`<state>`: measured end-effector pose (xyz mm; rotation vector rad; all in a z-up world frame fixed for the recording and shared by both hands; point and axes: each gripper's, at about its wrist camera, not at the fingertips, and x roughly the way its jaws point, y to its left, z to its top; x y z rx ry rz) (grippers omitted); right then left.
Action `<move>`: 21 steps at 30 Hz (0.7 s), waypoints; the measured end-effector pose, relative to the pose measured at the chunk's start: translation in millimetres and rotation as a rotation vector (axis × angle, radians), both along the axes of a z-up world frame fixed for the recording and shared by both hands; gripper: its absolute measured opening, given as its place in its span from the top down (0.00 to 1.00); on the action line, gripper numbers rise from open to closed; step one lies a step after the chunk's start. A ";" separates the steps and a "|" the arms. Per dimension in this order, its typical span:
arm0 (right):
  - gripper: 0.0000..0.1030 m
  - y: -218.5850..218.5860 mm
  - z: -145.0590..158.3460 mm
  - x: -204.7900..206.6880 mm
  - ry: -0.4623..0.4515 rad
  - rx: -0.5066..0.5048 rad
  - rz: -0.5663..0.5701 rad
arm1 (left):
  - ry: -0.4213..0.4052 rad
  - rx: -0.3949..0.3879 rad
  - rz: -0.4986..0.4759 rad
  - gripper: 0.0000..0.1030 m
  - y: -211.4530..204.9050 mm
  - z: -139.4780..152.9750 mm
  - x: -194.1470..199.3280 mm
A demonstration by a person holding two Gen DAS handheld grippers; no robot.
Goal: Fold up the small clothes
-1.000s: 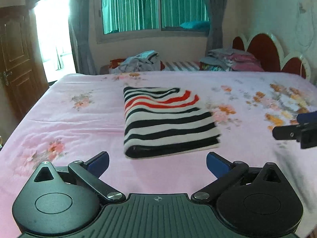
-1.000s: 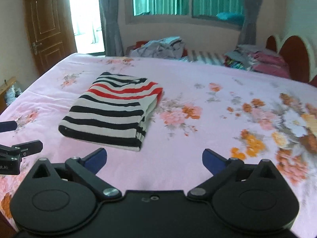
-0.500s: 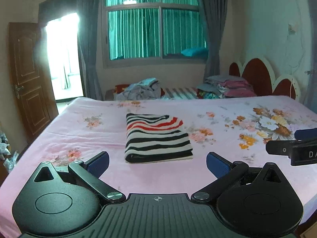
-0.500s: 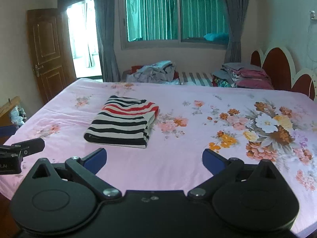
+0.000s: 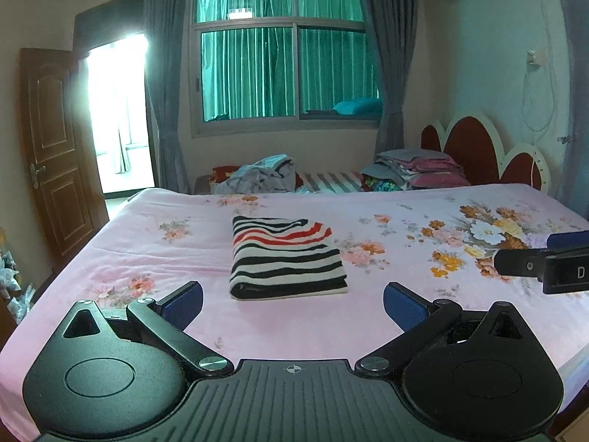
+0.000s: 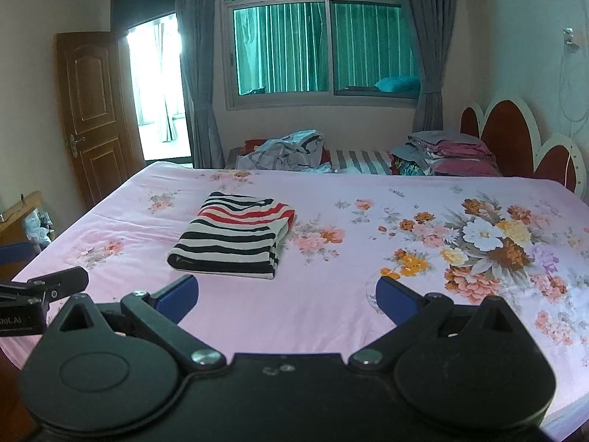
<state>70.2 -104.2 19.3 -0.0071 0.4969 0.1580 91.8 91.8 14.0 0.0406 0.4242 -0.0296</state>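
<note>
Striped folded garment [image 5: 285, 258] mid-bed, bare pink sheet [image 5: 147, 250] all round; left tongs [image 5: 292, 304] and right tongs [image 6: 287, 300] both spread, clear of it.

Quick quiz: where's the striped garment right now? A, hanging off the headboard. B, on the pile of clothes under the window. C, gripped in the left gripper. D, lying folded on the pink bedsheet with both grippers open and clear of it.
D: the striped garment lies folded on the pink bedsheet, apart from the open left gripper and the open right gripper.
</note>
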 end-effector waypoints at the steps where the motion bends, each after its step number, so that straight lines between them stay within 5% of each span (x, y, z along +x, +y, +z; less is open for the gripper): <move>1: 0.00 0.9 0.7 -0.5 -0.002 -0.003 0.000 | 0.000 -0.002 0.000 0.00 0.0 0.0 1.4; 21: 0.00 8.9 3.4 -0.1 -0.002 -0.021 0.000 | -0.012 -0.016 -0.014 0.00 4.2 1.1 5.0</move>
